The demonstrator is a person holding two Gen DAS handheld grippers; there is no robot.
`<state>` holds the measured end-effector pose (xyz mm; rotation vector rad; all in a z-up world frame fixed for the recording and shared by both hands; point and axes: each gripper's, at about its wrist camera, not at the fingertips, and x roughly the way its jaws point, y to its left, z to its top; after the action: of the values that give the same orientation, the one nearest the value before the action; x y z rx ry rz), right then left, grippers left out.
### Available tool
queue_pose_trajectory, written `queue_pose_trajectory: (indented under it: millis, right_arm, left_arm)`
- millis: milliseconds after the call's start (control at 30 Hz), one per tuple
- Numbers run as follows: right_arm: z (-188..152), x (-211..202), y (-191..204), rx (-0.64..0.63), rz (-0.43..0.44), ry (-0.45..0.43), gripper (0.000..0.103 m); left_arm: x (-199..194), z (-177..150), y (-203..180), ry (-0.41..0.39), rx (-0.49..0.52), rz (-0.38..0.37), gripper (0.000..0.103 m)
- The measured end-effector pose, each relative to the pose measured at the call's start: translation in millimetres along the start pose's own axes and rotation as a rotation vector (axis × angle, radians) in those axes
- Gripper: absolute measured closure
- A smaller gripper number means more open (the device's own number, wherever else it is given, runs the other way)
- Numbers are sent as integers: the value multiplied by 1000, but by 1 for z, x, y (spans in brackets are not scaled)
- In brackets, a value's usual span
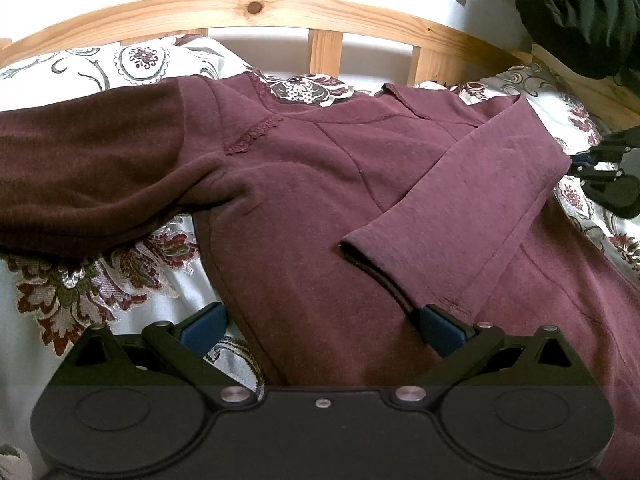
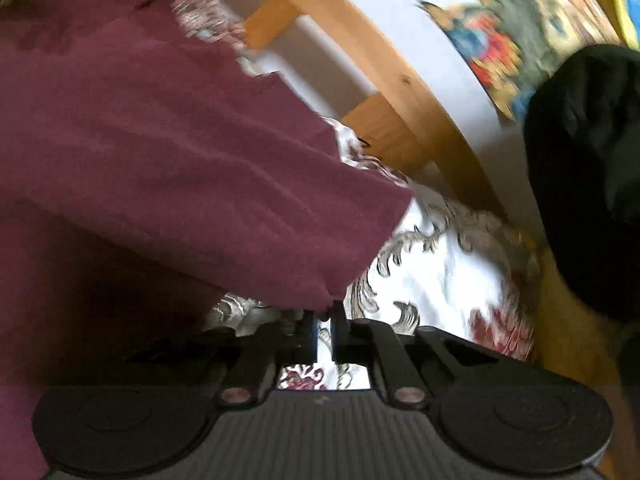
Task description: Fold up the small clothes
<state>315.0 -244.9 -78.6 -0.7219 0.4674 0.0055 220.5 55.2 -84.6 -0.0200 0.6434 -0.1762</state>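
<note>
Left gripper (image 1: pixel 322 326): nearest item in the left wrist view; blue-padded fingers (image 1: pixel 204 326) spread wide, holding nothing; one finger over the bedspread, the other at the cuff of the folded sleeve.

Maroon top (image 1: pixel 312 184): long-sleeved, lace trim at the neckline; lies flat on the floral bedspread (image 1: pixel 80 280), neckline toward the headboard; one sleeve (image 1: pixel 456 216) folded in across the body, the opposite sleeve (image 1: pixel 80 176) stretched outward to the side.

Right gripper (image 2: pixel 324 330): fingers drawn nearly together, with a small gap visible; a corner of maroon fabric (image 2: pixel 200 168) hangs right at the tips; whether it is pinched cannot be told, the view being blurred; also visible at the right edge of the left wrist view, beside the garment.

Wooden headboard (image 1: pixel 248 12): slatted pine, beyond the garment.

Black bundle (image 1: pixel 580 12): dark padded fabric, farthest, at the bed's corner; nature unclear.
</note>
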Motion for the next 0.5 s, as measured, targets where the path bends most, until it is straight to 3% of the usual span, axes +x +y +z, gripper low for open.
queue_pose_trajectory:
  millis: [100, 233, 300, 400, 433, 467, 500]
  right_arm:
    - [-3, -4, -36, 406, 84, 26, 99]
    - [-27, 8, -64, 827, 202, 104, 99]
    - [-35, 12, -68, 901, 234, 107, 98]
    - [-36, 8, -66, 895, 232, 108, 94]
    - [-37, 5, -65, 898, 230, 109, 84]
    - [-39, 2, -65, 902, 224, 111, 68]
    - [-41, -3, -64, 907, 217, 110, 61]
  left_arm:
    - [0, 0, 0, -1, 2, 1, 1]
    - [-3, 0, -2, 5, 16, 9, 1]
    - [-7, 1, -3, 10, 15, 25, 1]
    - [-21, 6, -1, 12, -15, 49, 1]
    - [-27, 9, 1, 12, -37, 61, 1]
    - [-35, 12, 4, 9, -69, 78, 1]
    - [-45, 16, 9, 2, -116, 97, 1]
